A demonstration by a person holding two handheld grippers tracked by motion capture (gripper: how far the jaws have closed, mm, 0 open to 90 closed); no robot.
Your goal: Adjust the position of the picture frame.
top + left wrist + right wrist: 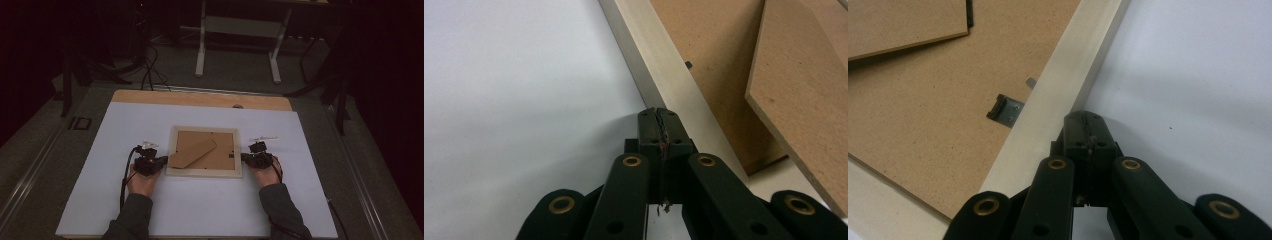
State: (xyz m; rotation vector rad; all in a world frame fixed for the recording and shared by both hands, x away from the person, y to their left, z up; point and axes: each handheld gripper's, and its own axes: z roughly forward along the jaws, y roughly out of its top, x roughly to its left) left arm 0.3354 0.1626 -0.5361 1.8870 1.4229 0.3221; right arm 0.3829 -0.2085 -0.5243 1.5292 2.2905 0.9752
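Closed grippers bracket a face-down picture frame from both sides.

High view: the picture frame (204, 151) lies mid-frame on the white board (125, 200), left gripper (162, 160) and right gripper (244, 157) at its side edges, likely to steady or square it.
Left gripper view: jaws shut, empty, tips against the rail (664, 75).
Right gripper view: jaws shut, empty, beside the rail near the clip (1007, 110).

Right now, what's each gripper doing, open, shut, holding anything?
Left gripper: shut, empty, tips at the left edge of the picture frame.
Right gripper: shut, empty, tips at the frame's right edge.
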